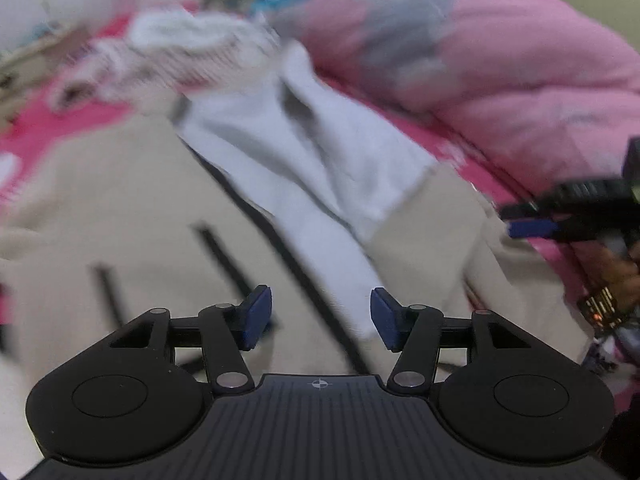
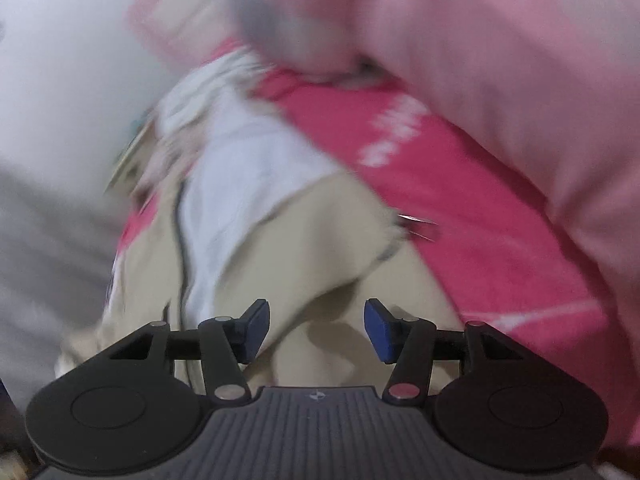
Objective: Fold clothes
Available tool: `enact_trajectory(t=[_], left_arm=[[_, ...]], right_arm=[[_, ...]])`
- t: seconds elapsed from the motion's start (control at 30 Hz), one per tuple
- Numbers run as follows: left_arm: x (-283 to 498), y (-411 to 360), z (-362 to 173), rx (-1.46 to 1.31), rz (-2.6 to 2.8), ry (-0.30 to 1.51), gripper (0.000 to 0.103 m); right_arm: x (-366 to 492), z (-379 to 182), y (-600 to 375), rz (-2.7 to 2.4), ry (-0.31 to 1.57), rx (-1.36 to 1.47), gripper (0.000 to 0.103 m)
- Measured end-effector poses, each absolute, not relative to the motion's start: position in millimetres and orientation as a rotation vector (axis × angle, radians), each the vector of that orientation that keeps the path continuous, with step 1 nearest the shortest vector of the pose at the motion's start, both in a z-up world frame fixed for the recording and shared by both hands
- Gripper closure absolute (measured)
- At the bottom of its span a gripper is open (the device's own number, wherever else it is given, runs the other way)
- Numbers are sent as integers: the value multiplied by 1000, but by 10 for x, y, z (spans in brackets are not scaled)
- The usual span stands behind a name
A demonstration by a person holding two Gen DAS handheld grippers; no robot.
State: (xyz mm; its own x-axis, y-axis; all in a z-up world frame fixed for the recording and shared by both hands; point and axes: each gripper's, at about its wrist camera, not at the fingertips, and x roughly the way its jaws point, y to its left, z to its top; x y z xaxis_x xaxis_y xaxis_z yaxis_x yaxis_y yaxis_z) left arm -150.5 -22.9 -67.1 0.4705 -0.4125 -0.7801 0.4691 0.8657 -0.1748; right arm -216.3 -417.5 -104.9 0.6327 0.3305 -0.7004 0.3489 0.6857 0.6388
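A beige jacket [image 1: 120,216] with a white lining [image 1: 304,152] and a dark zipper lies spread on the bright pink bedsheet [image 1: 36,124]. My left gripper [image 1: 321,318] hovers over it, jaws apart, nothing between the blue pads. In the left wrist view the right gripper [image 1: 532,220] comes in from the right edge, held by a person's hand [image 1: 616,272]. In the right wrist view my right gripper [image 2: 317,330] stands open just above the beige jacket [image 2: 320,248], its white lining [image 2: 240,168] ahead to the left. Both views are blurred.
A pale pink quilt [image 1: 540,80] is bunched along the right. A white and striped heap of clothes [image 1: 176,52] lies at the far end of the bed. The pink bedsheet [image 2: 460,208] with white print and the pale pink quilt [image 2: 520,60] fill the right side.
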Motion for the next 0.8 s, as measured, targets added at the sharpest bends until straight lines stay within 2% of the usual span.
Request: enact_trajectory(t=[0.1,0.37,0.4,0.47,0.5,0.53,0.63,0.8], left_arm=[[-1475,-418,-961,-7,-575,1018,49],[-1518,-493,-1168,-104,-637,1092,50],[-1522,-479,-1182,-126,-639,1107,50],[-1515,-453,-1219,-169,-631,1153,51],[-1506,-448,-1233,-186,-627,1172,51],[-1501,-451,-1235,-195,-626,1181,51],[-1508,-442,-1234,-216,-626,1195,51],[-1529,-471,-1257,-222,-630,1189,51]], right_arm=[[-2118,-1245,-4313,-64,888,976,49],[-1912,-1331,-4292,-107,795,1004,48],[-1918,-1339,-4282,-113,778,1011,50],[-1941,-1334,-4284,-121,740,1022,70],[-1964,-1319,-4299,-116,711,1035,84],[-1986,-1304,-4314,-111,681,1047,89],[-2011,-1233,-4348,-90,621,1050,94],[-1935,-1208,-4392,-73,621,1058,92]])
